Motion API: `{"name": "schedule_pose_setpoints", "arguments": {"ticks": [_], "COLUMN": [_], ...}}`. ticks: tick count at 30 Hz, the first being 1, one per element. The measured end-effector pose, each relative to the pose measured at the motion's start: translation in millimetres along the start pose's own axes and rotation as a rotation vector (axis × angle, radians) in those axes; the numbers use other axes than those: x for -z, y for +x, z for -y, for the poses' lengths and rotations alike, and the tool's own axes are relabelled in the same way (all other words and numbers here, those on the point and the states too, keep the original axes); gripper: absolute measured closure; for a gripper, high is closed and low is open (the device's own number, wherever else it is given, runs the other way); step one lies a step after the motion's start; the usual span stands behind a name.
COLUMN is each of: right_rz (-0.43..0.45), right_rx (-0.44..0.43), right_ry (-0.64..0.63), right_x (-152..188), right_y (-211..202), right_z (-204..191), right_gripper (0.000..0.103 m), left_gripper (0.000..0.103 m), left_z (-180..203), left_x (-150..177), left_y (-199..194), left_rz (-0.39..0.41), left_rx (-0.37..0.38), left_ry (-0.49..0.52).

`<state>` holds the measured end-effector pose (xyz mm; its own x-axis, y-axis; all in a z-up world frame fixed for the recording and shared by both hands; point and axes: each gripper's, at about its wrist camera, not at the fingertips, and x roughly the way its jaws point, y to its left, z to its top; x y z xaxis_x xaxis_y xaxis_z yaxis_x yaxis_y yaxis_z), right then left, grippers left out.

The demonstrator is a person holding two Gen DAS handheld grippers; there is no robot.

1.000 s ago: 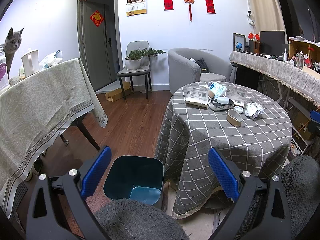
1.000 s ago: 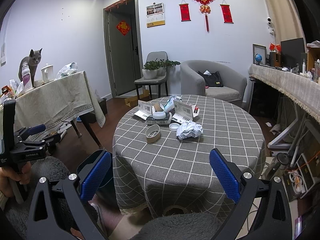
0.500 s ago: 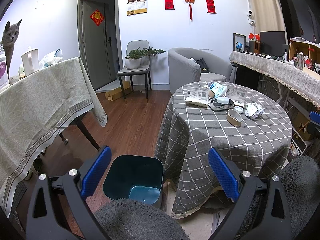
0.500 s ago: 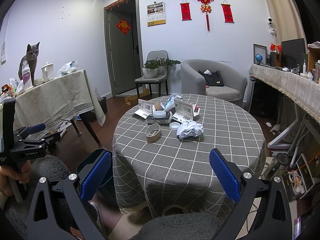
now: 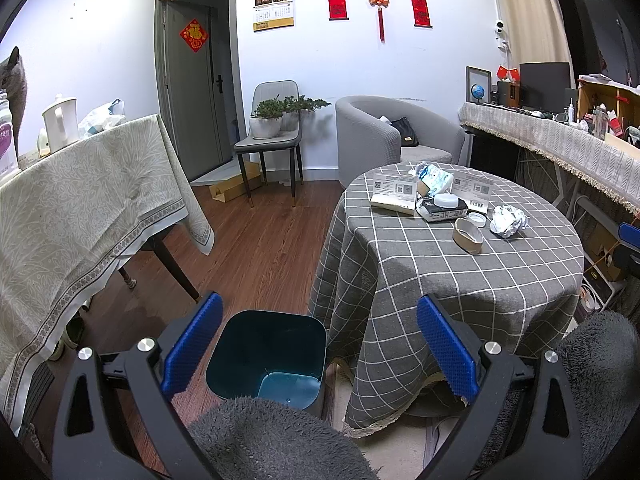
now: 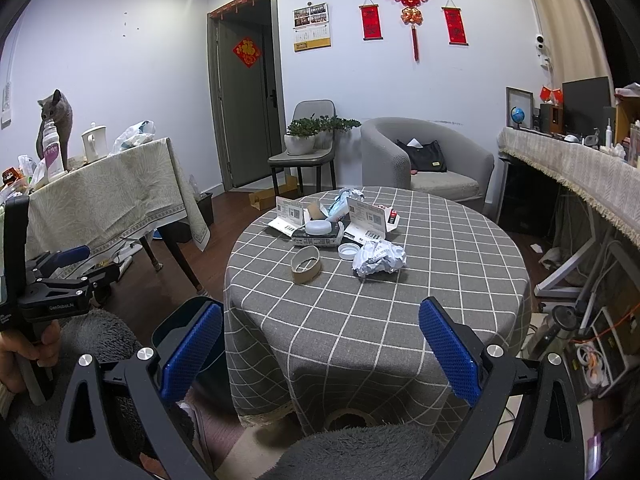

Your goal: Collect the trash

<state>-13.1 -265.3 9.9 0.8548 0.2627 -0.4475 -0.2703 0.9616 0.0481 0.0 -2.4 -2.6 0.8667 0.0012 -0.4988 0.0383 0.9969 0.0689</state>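
A round table with a grey checked cloth (image 6: pixel 400 320) holds trash: a crumpled white paper ball (image 6: pixel 379 258), a brown tape ring (image 6: pixel 306 264), a white lid (image 6: pixel 349 249), open cardboard boxes (image 6: pixel 366 220) and a plastic wrapper (image 6: pixel 340 204). The same items show in the left wrist view: paper ball (image 5: pixel 508 221), tape ring (image 5: pixel 467 235). A dark teal bin (image 5: pixel 266 354) stands on the floor left of the table. My left gripper (image 5: pixel 318 348) is open above the bin. My right gripper (image 6: pixel 320 350) is open, short of the table's near edge.
A long table with a beige cloth (image 5: pixel 80 208) stands at left, with a kettle (image 5: pixel 60 122) and a grey cat (image 6: pixel 56 118) on it. A chair with a plant (image 5: pixel 274 128), a grey armchair (image 5: pixel 392 136) and a cluttered counter (image 5: pixel 560 136) line the back and right.
Both grippers have stayed nearly still and open. The cat on the long table has shifted and lowered its head.
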Motion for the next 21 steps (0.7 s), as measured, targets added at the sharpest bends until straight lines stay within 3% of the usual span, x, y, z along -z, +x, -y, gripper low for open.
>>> {"name": "schedule_pose_setpoints", "arguments": {"ticks": [21], "right_rz": [-0.006], "right_rx": [0.016], "right_ry": [-0.016], "right_x": [4.8], "right_y": [0.9], "right_z": [-1.4], "right_gripper": [0.003], "left_gripper": [0.004], "left_z": [-0.9], "left_x": [1.7], "left_y": [1.0], "left_rz": [-0.003], "left_rx": [0.007], "left_ry": [-0.002]}}
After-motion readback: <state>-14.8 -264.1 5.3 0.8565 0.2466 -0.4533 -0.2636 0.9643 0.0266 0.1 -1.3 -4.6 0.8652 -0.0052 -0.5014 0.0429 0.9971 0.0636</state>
